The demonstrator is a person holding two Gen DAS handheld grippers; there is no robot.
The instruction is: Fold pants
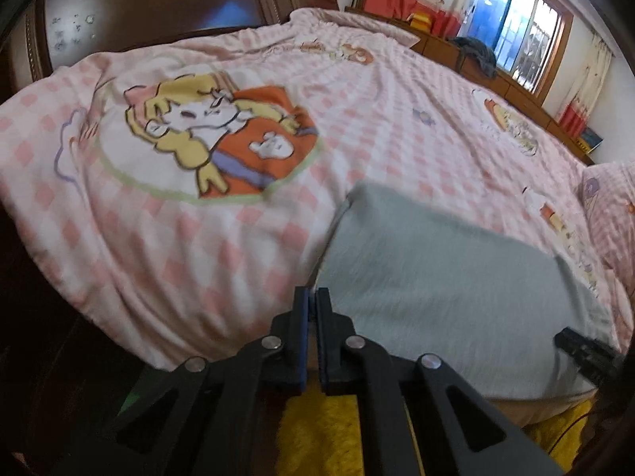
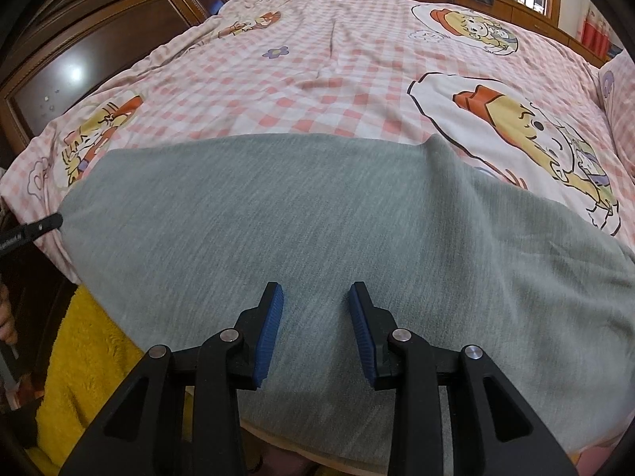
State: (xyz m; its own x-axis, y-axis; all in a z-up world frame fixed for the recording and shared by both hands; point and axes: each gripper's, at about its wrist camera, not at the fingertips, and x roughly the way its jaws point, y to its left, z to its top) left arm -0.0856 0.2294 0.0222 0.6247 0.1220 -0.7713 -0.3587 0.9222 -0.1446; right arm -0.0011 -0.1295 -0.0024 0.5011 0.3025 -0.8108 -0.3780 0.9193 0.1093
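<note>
Grey pants (image 2: 317, 218) lie spread flat on the near part of a pink checked bedspread (image 2: 337, 79). In the left wrist view my left gripper (image 1: 311, 297) is shut, its fingertips pinching the near left edge of the pants (image 1: 436, 277). That same gripper shows as a dark tip (image 2: 47, 224) at the cloth's left corner in the right wrist view. My right gripper (image 2: 316, 297) hovers over the near middle of the pants, open, with grey cloth showing between its blue pads (image 2: 270, 337). Part of it (image 1: 587, 357) appears at the pants' right end.
The bedspread (image 1: 198, 238) carries cartoon prints. Dark wooden panels (image 1: 139, 12) stand behind the bed on the left, and a low wooden ledge with a window (image 1: 516, 35) runs along the right. A yellow fluffy rug (image 2: 87, 357) lies below the bed's near edge. A pillow (image 1: 615, 218) sits at far right.
</note>
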